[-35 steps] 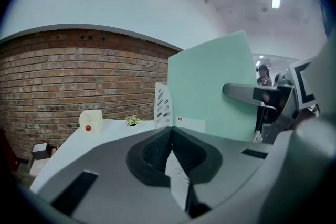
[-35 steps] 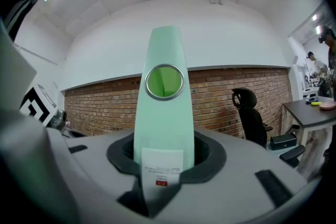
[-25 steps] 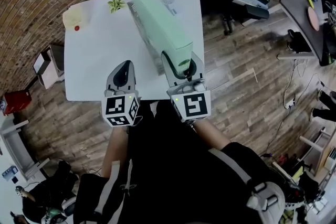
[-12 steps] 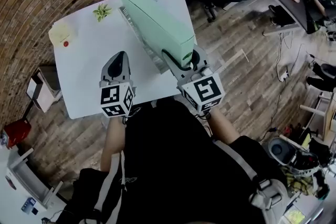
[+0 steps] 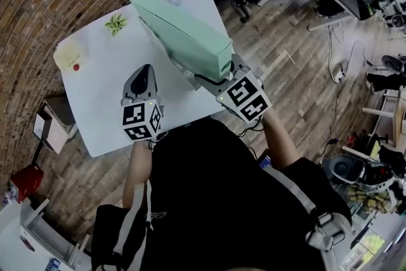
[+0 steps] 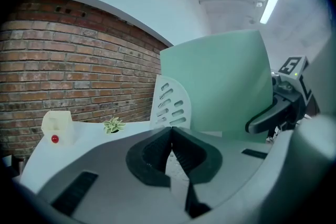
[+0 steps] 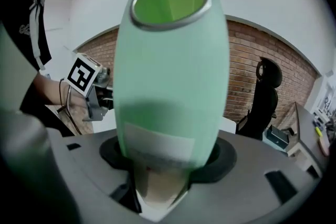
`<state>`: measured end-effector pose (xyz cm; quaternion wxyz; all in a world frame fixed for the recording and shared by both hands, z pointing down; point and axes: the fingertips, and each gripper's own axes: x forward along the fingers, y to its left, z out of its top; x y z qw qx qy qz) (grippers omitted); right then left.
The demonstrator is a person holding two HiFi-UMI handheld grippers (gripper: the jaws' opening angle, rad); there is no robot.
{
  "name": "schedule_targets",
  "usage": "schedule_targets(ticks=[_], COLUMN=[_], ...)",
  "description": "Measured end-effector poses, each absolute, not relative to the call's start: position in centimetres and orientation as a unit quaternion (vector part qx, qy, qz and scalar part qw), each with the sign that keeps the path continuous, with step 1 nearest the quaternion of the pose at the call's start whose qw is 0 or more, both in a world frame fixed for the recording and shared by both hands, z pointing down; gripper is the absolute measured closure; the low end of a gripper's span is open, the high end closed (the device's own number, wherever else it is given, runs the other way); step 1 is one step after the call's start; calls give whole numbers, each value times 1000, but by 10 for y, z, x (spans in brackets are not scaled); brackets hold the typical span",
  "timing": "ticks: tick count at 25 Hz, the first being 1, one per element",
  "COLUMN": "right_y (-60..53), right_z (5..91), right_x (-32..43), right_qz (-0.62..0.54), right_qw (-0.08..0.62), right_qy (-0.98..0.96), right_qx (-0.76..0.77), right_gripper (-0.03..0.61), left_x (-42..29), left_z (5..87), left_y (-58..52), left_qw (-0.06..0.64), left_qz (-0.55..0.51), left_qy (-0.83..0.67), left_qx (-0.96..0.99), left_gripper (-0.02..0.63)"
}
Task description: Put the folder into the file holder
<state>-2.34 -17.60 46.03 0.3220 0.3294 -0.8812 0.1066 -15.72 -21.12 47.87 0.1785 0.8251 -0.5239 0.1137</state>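
Once over: rates pale-green wide-spined cardboard folder (image 5: 184,35) stiff, bulky, slick; favours spine-end hold, right gripper (image 5: 216,77) jaws just opening around it there; records left gripper (image 5: 145,73) closed, empty.

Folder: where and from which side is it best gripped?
By its narrow spine, from the near edge of the table: the folder stands on edge with that end facing the person. The right gripper is there now, jaws just opening with the spine between them.
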Motion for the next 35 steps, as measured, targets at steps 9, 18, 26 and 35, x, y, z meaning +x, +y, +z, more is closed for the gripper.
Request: schedule_targets(ticks=[9, 18, 26, 35], right_y=[-179, -179, -174, -171], right_z=[457, 450, 443, 432], right_x=[-17, -14, -15, -6], right_qz=[118, 150, 104, 103], right_qw=[341, 294, 209, 116], right_qy=[-869, -868, -868, -866], right_qx=[339, 370, 437, 475], right_gripper=[350, 413, 434, 437], left_x=[-148, -151, -151, -154], left_z=[476, 478, 471, 467], left_y=[-213, -210, -211, -217], left_qw=[179, 184, 179, 172], left_qz=[107, 100, 90, 92], left_qy=[-508, -506, -510, -511], left_qx=[836, 837, 837, 837], left_gripper=[592, 592, 592, 592])
